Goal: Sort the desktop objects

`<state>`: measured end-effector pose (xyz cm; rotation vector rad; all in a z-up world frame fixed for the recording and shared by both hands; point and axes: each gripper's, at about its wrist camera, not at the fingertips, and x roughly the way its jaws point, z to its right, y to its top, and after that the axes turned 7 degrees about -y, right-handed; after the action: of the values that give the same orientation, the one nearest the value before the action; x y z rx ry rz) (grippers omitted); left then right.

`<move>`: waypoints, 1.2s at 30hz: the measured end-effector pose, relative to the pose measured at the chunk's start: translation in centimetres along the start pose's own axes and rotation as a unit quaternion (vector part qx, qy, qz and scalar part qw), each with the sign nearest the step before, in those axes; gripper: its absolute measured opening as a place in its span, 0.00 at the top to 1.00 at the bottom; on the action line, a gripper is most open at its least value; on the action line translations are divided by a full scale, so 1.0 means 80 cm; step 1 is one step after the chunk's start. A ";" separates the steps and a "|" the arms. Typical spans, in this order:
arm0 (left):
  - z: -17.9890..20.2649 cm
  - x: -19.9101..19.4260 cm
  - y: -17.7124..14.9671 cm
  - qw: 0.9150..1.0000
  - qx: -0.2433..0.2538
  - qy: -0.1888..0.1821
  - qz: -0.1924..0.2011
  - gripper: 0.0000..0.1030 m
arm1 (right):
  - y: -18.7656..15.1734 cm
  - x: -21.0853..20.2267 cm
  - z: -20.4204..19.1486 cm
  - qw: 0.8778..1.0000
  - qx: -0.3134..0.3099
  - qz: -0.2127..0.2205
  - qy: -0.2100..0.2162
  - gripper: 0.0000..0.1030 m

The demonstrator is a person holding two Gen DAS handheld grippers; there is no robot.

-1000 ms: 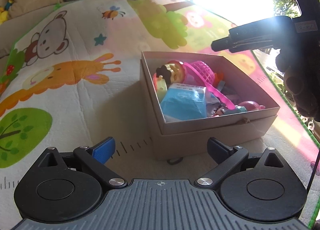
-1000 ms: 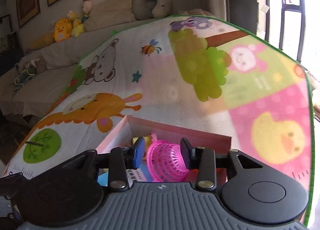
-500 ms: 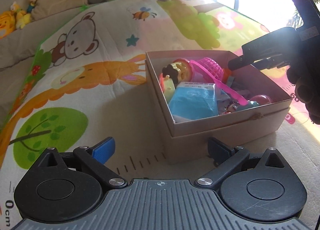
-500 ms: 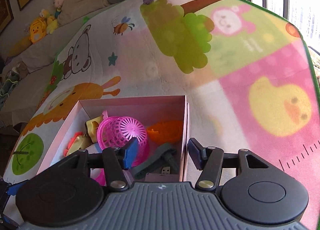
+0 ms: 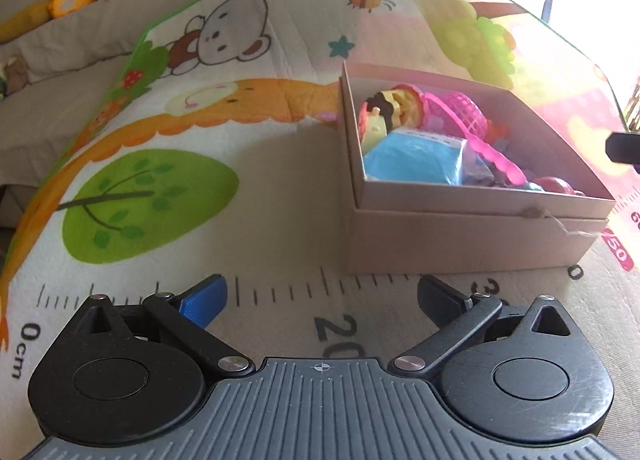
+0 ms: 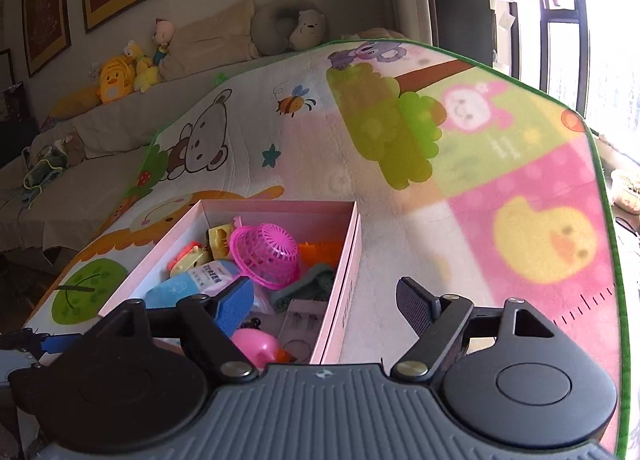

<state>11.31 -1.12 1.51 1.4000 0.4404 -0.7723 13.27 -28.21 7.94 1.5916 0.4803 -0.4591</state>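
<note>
Right gripper (image 6: 326,300) jaws just been opening, now wide apart with nothing between; pink basket (image 6: 266,254) lying in the box (image 6: 344,272), just ahead of the left-hand jaw; left gripper (image 5: 318,298) also spread and empty, box ahead and to the right. Risk: right-hand jaw, outside the box wall, catching the rim and shoving the light box across the mat (image 6: 460,196).
</note>
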 end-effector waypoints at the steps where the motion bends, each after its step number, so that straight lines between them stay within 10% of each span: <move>1: 0.003 -0.001 -0.006 1.000 -0.003 0.001 -0.004 0.00 | -0.014 -0.011 -0.001 1.000 0.004 -0.008 0.006 0.09; 11: 0.018 -0.026 -0.049 0.998 0.011 0.045 0.030 0.00 | -0.112 -0.003 -0.035 0.995 0.008 -0.104 -0.002 0.00; 36: 0.010 -0.021 -0.044 0.997 0.003 0.055 0.045 0.00 | -0.117 0.012 -0.056 0.993 -0.039 -0.087 -0.067 0.00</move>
<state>7.50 -1.51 0.30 1.4634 0.4578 -0.6266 8.89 -23.08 0.02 1.4386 0.5293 -0.6675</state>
